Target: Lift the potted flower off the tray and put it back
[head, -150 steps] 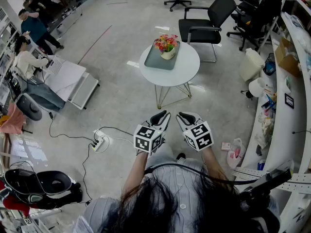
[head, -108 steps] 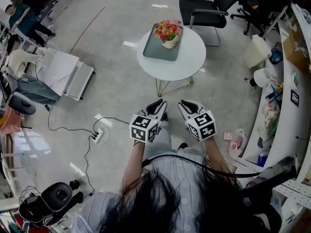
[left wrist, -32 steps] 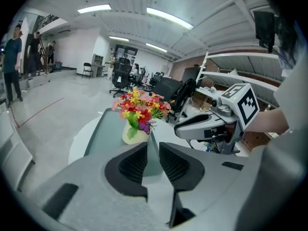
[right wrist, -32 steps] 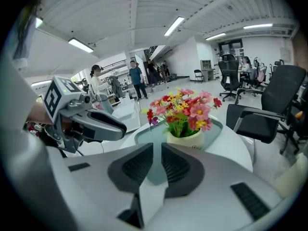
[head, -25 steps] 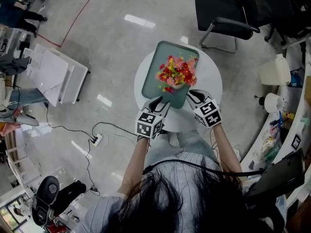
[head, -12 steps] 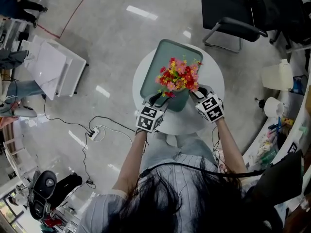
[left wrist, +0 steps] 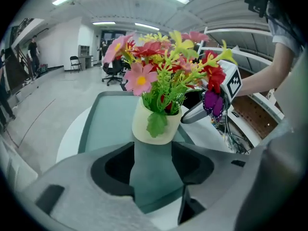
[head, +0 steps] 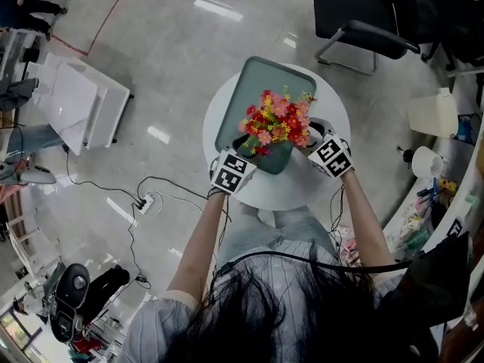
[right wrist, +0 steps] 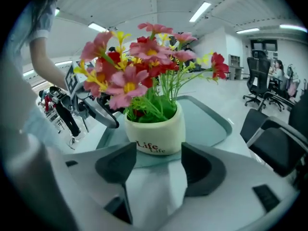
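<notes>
A cream pot [right wrist: 156, 131] of red, pink and yellow flowers [head: 276, 119] stands upright on the near end of a green tray [head: 257, 82]. The tray lies on a round white table [head: 295, 191]. My left gripper [left wrist: 153, 163] is low at the pot's left. Its jaws are opening, and only bare tray shows between them; the pot [left wrist: 153, 126] is just ahead. My right gripper [right wrist: 156, 166] faces the pot from the right. Its jaws are also opening, with the pot just beyond the tips and untouched. In the head view the left gripper [head: 240, 153] and the right gripper [head: 314, 134] flank the pot.
A black office chair [head: 363, 13] stands beyond the table. A white cabinet [head: 76, 104] is on the floor at the left. A power strip with cables [head: 144, 201] lies nearer me. A white container [head: 432, 116] sits at the right.
The table has come from far ahead to right below me. Both grippers have sunk forward to either side of the pot, and their jaws have opened.
</notes>
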